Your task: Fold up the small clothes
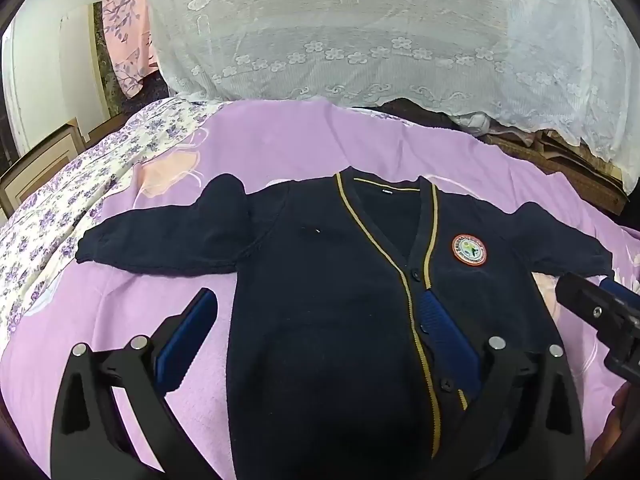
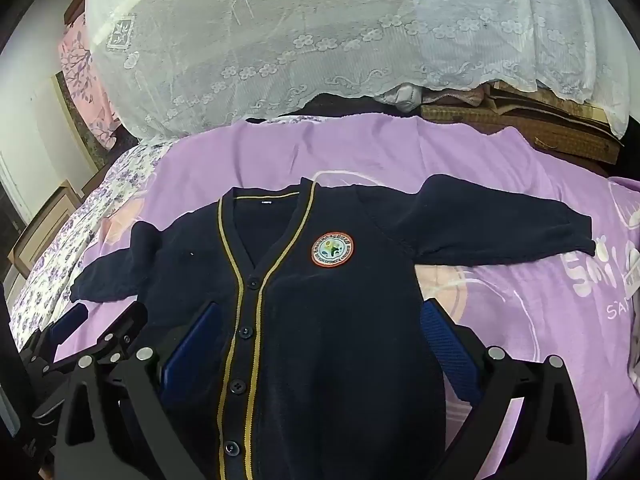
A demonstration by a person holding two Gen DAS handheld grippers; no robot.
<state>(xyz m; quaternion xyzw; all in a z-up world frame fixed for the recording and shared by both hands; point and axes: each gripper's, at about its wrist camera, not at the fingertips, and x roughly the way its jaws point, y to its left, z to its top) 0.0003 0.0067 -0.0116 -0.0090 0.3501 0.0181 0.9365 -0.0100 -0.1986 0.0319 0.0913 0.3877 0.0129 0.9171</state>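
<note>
**Cardigan lying flat, both grippers spread above it**

A navy cardigan (image 1: 328, 312) is lying front-up on a purple blanket (image 1: 280, 152) that is covering the bed, with its collar pointing away from the cameras and both sleeves stretching out to the sides. Gold trim is running down the buttoned front, and a round badge (image 2: 332, 251) is sitting on the chest.

The left gripper (image 1: 318, 320) is hovering over the lower body of the cardigan with its jaws spread wide, holding nothing; one blue pad is hanging over the blanket just beside the garment's edge, the other over the button line. The right gripper (image 2: 320, 330) is likewise standing with jaws fully apart and gripping nothing, one pad over the front near the buttons, the other at the garment's side edge. Whether any pad is touching the cloth cannot be told.

Each gripper is showing at the edge of the other's view. A white lace cover (image 1: 380, 32) is draping over a heap behind the blanket, and a floral sheet (image 1: 80, 200) is lying beside it.
</note>
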